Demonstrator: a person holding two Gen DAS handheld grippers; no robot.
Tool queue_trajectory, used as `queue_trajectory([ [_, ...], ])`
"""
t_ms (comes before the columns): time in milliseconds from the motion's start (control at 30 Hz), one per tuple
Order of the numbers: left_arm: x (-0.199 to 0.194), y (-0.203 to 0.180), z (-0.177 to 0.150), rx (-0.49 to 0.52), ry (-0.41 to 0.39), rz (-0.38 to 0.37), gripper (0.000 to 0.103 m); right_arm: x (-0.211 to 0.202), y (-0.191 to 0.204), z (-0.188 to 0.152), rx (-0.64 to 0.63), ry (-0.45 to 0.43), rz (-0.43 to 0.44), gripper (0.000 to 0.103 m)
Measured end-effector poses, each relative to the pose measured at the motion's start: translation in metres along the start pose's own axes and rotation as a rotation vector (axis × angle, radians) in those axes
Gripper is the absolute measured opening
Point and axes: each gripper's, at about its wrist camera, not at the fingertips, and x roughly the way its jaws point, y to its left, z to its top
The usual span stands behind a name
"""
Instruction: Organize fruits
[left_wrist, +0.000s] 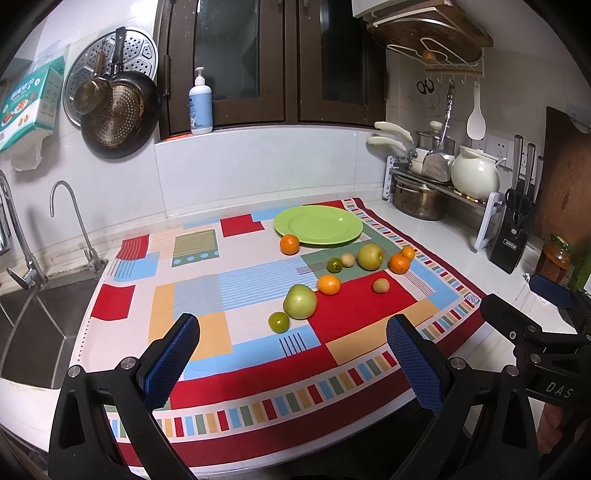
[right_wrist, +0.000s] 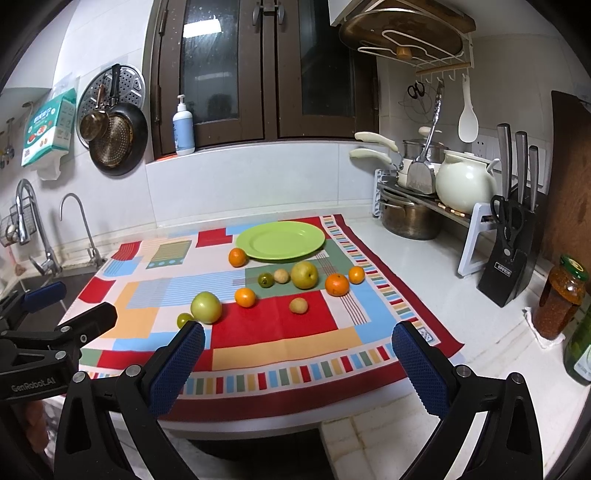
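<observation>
A green plate (left_wrist: 317, 224) (right_wrist: 280, 240) sits empty at the back of a colourful cloth (left_wrist: 258, 295) (right_wrist: 273, 332). Several fruits lie loose on the cloth in front of it: oranges (left_wrist: 289, 244) (right_wrist: 337, 284), a green apple (left_wrist: 300, 301) (right_wrist: 206, 307), a yellow pear (left_wrist: 370, 256) (right_wrist: 304, 274), small green fruits (left_wrist: 279, 322) (right_wrist: 265, 280) and small pale fruits (left_wrist: 381, 285) (right_wrist: 298, 305). My left gripper (left_wrist: 291, 354) is open and empty over the cloth's front edge. My right gripper (right_wrist: 299, 354) is open and empty beside it, also short of the fruit.
A sink with taps (left_wrist: 70, 221) lies left of the cloth. A pot rack with a white pot (right_wrist: 465, 184), a knife block (right_wrist: 509, 258) and jars (right_wrist: 561, 295) stand on the counter to the right. Pans (left_wrist: 114, 110) hang on the back wall.
</observation>
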Motion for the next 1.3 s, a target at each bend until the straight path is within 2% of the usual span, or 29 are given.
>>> queue_trajectory([
  [233, 0.003, 0.003, 0.002, 0.001, 0.007, -0.002, 0.103, 0.000, 0.000, 0.001, 0.000, 0.004, 0.002, 0.102],
  [700, 0.026, 0.019, -0.004, 0.013, 0.029, 0.015, 0.103, 0.027, 0.014, 0.005, -0.015, 0.034, 0.038, 0.102],
  [900, 0.040, 0.027, -0.009, 0.039, 0.044, 0.000, 0.096, 0.046, 0.025, 0.003, -0.045, 0.052, 0.078, 0.102],
  [1300, 0.095, 0.028, -0.001, 0.088, 0.111, -0.054, 0.088, 0.103, 0.027, 0.006, -0.031, 0.128, 0.062, 0.101],
])
